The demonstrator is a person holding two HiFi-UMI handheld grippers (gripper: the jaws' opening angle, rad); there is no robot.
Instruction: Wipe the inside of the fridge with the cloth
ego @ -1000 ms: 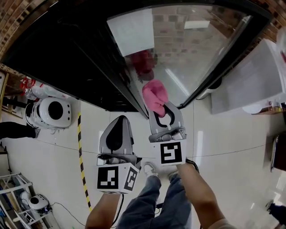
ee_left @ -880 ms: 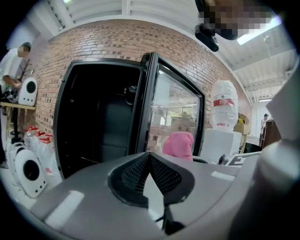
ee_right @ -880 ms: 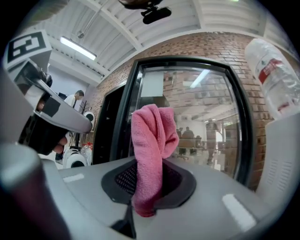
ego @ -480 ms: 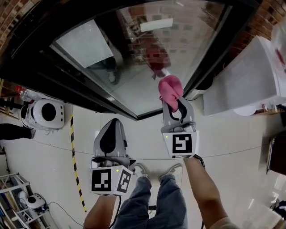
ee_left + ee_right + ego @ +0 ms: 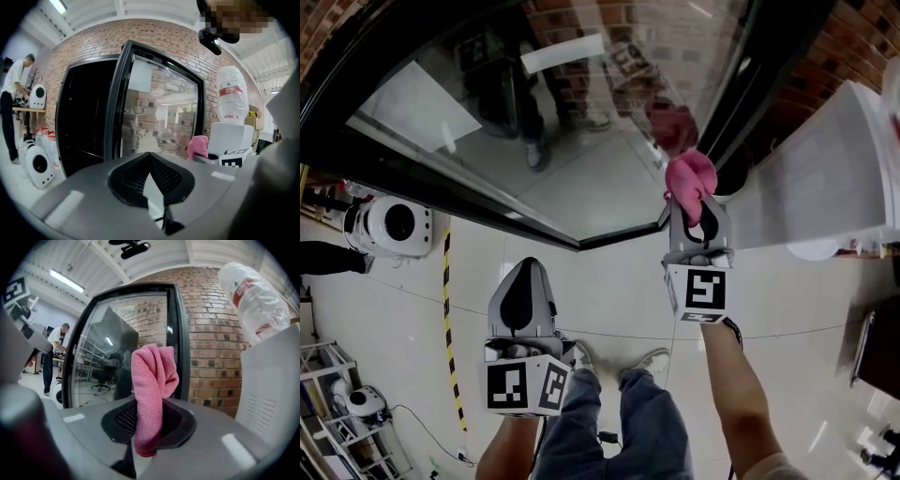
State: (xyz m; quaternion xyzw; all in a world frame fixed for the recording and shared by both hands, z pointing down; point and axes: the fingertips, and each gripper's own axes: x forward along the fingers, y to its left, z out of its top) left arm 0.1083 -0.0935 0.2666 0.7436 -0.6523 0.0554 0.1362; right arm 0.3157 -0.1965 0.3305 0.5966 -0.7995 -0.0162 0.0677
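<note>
The fridge shows in the left gripper view with a dark inside [image 5: 84, 122] and its glass door [image 5: 159, 112] swung out in a black frame. In the head view the door [image 5: 581, 141] fills the top. My right gripper [image 5: 692, 208] is shut on a pink cloth [image 5: 688, 180], held up by the door's right edge. The cloth [image 5: 152, 380] hangs folded over the jaws of the right gripper [image 5: 143, 427] in the right gripper view. My left gripper [image 5: 522, 281] hangs lower left over the floor, shut with nothing in it. The left gripper [image 5: 150, 157] points at the door in its own view.
A white water dispenser [image 5: 825, 187] stands right of the fridge, its bottle [image 5: 231, 98] on top. A white round machine [image 5: 389, 225] and yellow-black floor tape [image 5: 448, 319] lie at left. A person [image 5: 14, 93] works at a bench far left. My shoes [image 5: 647, 361] are below.
My right gripper has carried the pink cloth rightward and up along the door toward its right edge. The left gripper has drifted slightly down and left. The glass door now spreads across the view's top.
</note>
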